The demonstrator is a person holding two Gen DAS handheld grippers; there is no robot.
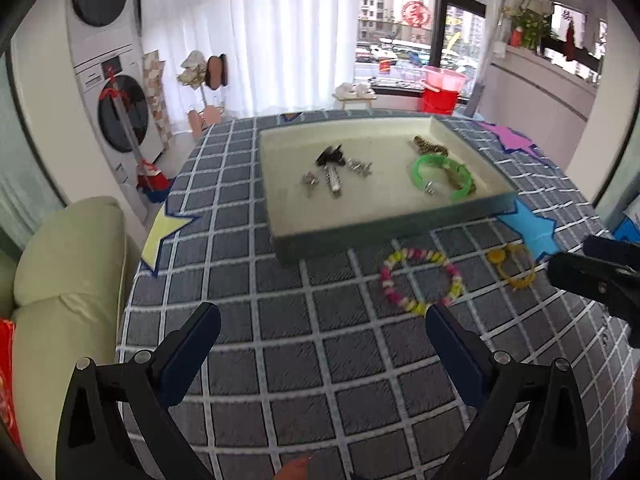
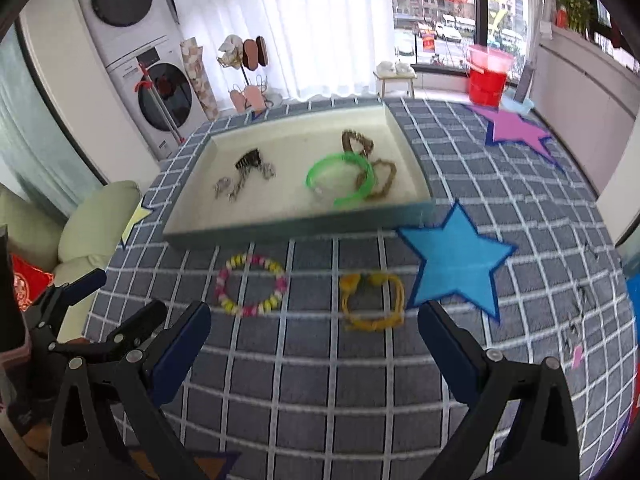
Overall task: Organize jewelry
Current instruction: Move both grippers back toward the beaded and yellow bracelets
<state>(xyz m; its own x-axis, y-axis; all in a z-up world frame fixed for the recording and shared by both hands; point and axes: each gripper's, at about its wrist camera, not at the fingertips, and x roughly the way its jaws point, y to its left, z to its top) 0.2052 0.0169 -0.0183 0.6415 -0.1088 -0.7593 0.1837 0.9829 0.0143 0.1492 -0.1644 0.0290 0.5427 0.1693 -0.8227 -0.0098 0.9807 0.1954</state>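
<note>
A shallow cream tray [image 1: 280, 216] [image 2: 192, 228] sits on the checked tablecloth. In it lie a green bangle [image 1: 440, 172] [image 2: 340, 180], a brown chain [image 1: 430, 145] [image 2: 360, 144] and dark and silver hair clips [image 1: 332, 168] [image 2: 244, 176]. In front of the tray lie a pink-and-yellow bead bracelet [image 1: 420, 280] [image 2: 252, 288] and a yellow cord bracelet [image 1: 512, 266] [image 2: 372, 300]. My left gripper [image 1: 322, 316] is open and empty above the cloth, left of the bead bracelet. My right gripper [image 2: 314, 312] is open and empty, near the yellow cord bracelet.
Felt stars lie on the cloth: blue [image 2: 456, 260], purple [image 2: 516, 128], yellow [image 1: 166, 232]. A cream sofa [image 1: 68, 272] stands at the table's left edge. Stacked washing machines [image 1: 116, 80] and a red bucket [image 2: 488, 76] stand beyond the table.
</note>
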